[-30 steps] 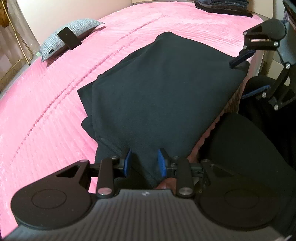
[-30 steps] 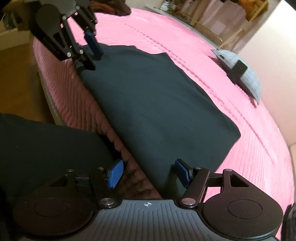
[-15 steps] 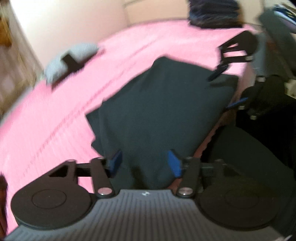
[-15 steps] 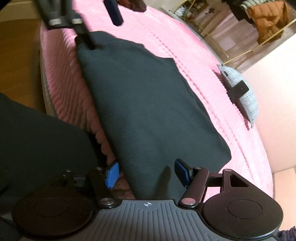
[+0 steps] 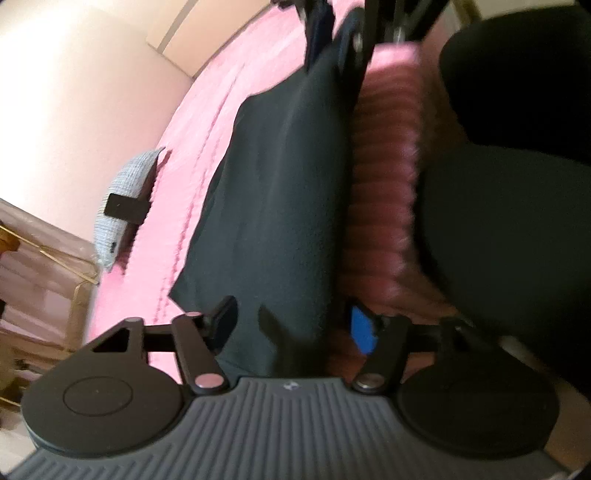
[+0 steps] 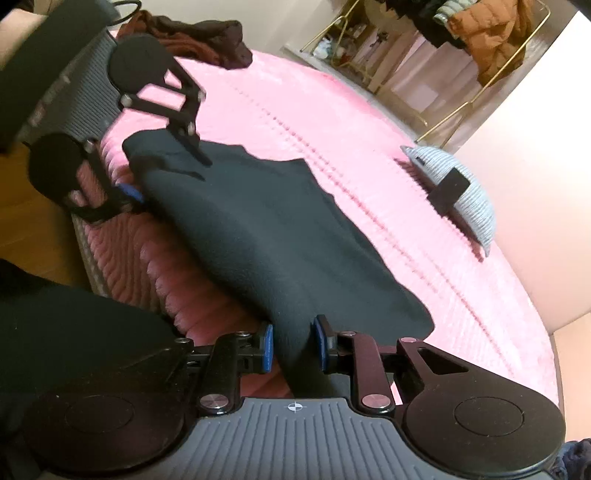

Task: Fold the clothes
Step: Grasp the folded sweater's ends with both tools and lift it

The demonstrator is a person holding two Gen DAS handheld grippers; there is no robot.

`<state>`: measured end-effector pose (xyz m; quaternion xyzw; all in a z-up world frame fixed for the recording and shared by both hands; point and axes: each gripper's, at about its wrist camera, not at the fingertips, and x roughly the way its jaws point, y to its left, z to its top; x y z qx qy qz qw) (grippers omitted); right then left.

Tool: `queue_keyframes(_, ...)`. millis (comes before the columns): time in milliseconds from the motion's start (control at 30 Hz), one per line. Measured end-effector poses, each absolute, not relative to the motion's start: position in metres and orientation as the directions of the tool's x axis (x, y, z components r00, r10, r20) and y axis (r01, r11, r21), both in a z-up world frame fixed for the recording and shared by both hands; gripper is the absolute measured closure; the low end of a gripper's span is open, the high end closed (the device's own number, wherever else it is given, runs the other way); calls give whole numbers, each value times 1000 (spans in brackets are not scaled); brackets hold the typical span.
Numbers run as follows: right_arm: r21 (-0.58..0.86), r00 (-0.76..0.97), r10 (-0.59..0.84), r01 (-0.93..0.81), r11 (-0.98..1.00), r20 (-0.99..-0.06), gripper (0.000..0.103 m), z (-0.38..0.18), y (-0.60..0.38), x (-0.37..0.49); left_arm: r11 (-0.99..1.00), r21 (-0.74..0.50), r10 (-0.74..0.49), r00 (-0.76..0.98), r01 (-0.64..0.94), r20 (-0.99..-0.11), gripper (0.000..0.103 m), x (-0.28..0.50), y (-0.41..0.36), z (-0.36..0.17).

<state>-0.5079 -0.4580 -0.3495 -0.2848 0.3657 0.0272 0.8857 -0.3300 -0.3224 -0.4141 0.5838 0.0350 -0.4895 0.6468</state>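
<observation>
**Dark garment on pink bed, two grippers at its near edge**

Right gripper: blue-padded fingers drawn close together, pinching a fold of the dark garment at its near corner. Cloth rises between the pads.

Left gripper: fingers spread wide, straddling the other end of the garment where it meets the bed's edge. One finger lies over the cloth, the blue-padded one hangs off the ribbed side of the bed. Nothing is gripped. The left wrist view is tilted and blurred. Seen from the right wrist view, the same gripper stands at the garment's far corner.

Dark garment: folded, roughly oblong, lying flat along the near edge of the pink bedcover, one long side at the bed's rim.

Grey cushion: on the bedcover, well apart from the garment, a black band across it.

Brown clothing heap: far end of the bed.

Clothes rail with an orange jacket: beyond the bed.
</observation>
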Motion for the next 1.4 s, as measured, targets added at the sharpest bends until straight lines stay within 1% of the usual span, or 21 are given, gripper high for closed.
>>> queue_keyframes(33,-488,733,-163,-254,835,-660,82,-351,-458,-509,-171,741,-579,543,649,-609,59,-329,-326,-418)
queue_keyframes(100,-501,736,-172,-252,828,-654,81,-356,-457,-513,-189,754,-570,556,629,-606,67,-327,-328,-421)
queue_keyframes(133,-507,737,-177,-251,825,-652,80,-359,-456,-515,-198,761,-565,562,618,-604,77,-326,-330,-423)
queue_keyframes(167,-511,736,-182,-249,823,-652,74,-363,-455,-518,-205,766,-562,567,609,-602,80,-325,-331,-424)
queue_keyframes(200,-520,738,-191,-245,819,-648,47,-367,-453,-521,-199,767,-566,567,610,-598,81,-325,-330,-423)
queue_keyframes(233,-533,744,-203,-236,813,-637,33,-371,-451,-524,-191,766,-571,565,614,-596,83,-324,-329,-421)
queue_keyframes(467,-672,756,-299,-240,701,-582,33,-401,-444,-519,-74,621,-582,472,780,-662,84,-300,-331,-381)
queue_keyframes(533,-703,759,-319,-246,667,-568,34,-410,-444,-516,-68,612,-583,467,788,-665,84,-297,-333,-374)
queue_keyframes(567,-708,759,-318,-255,659,-569,39,-412,-449,-514,-70,610,-580,465,789,-669,84,-296,-334,-372)
queue_keyframes(600,-713,758,-317,-264,650,-570,60,-415,-454,-512,-74,607,-575,464,791,-674,84,-296,-337,-371)
queue_keyframes(633,-711,755,-311,-276,647,-577,77,-417,-459,-511,-77,606,-569,464,792,-679,84,-296,-339,-371)
queue_keyframes(733,-642,745,-251,-294,708,-618,84,-410,-478,-506,-100,596,-543,458,797,-704,84,-295,-344,-371)
queue_keyframes(833,-569,742,-167,-328,754,-649,86,-395,-494,-501,-128,599,-514,464,790,-721,85,-296,-349,-371)
queue_keyframes(933,-501,729,-91,-369,783,-678,87,-367,-510,-496,-148,562,-465,444,814,-766,85,-287,-358,-362)
queue_keyframes(1033,-461,690,-66,-406,789,-721,88,-331,-524,-487,-191,529,-419,418,827,-806,86,-282,-371,-340)
queue_keyframes(1133,-445,655,-72,-425,788,-752,88,-283,-537,-484,-221,494,-393,387,841,-834,86,-278,-385,-304)
queue_keyframes(1267,-413,588,-89,-445,795,-804,88,-207,-559,-488,-265,443,-391,324,857,-861,86,-273,-408,-237)
queue_keyframes(1333,-411,567,-120,-421,808,-815,88,-169,-571,-495,-295,426,-403,293,855,-867,86,-274,-423,-202)
queue_keyframes(1400,-427,561,-176,-356,831,-809,88,-139,-589,-509,-325,407,-426,253,853,-869,86,-274,-440,-166)
